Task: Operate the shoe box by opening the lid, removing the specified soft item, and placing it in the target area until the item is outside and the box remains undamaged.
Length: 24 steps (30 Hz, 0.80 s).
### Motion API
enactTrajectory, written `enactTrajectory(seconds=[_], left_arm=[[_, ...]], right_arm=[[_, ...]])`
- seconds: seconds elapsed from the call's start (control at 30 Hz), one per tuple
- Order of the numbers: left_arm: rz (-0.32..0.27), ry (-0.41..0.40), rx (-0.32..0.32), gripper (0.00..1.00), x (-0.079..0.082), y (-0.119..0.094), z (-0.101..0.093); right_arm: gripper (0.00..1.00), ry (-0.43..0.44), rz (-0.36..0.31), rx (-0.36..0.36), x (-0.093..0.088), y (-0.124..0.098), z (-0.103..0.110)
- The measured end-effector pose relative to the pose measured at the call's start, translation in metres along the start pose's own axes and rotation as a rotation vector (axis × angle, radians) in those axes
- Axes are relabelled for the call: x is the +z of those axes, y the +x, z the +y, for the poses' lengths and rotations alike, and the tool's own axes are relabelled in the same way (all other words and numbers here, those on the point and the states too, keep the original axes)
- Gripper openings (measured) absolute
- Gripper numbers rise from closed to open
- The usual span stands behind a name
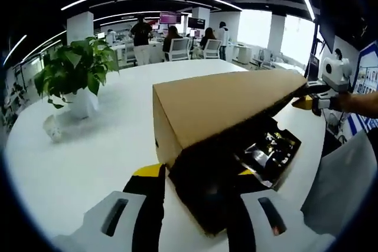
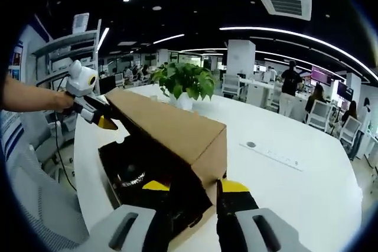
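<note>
Two hand-held grippers, left (image 1: 198, 184) and right (image 2: 188, 190), are each clamping an end of the plain cardboard lid (image 1: 227, 103), tilting above the dark shoe box (image 1: 260, 154) on the glossy white worktop (image 1: 88, 151).

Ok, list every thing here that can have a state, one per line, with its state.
Lid: lifted at one side, tilted, partly open.
Box: open along one side, dark contents inside, standing on the table.
Left gripper: shut on the lid's corner.
Right gripper: shut on the lid's corner.
Plant: upright in its white pot, apart from the box.
</note>
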State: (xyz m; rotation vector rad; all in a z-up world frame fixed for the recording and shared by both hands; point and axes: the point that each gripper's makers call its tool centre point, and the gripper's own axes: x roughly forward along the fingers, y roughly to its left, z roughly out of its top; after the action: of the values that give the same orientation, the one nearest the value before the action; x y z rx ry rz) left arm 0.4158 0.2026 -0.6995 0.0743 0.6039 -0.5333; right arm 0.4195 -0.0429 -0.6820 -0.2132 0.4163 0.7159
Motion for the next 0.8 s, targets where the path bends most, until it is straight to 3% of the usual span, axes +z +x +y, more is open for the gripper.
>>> enactTrajectory(seconds=[0.53,0.8], left_arm=[[-0.012,0.037,0.041,0.19,0.014,0.005,0.017],[-0.007,0.052,0.060,0.18,0.019,0.011,0.022]], right_arm=[[0.21,-0.013,-0.011,-0.018,0.011,0.008,-0.013],[0.13,-0.024,-0.012,-0.042,0.014,0.011,-0.024]])
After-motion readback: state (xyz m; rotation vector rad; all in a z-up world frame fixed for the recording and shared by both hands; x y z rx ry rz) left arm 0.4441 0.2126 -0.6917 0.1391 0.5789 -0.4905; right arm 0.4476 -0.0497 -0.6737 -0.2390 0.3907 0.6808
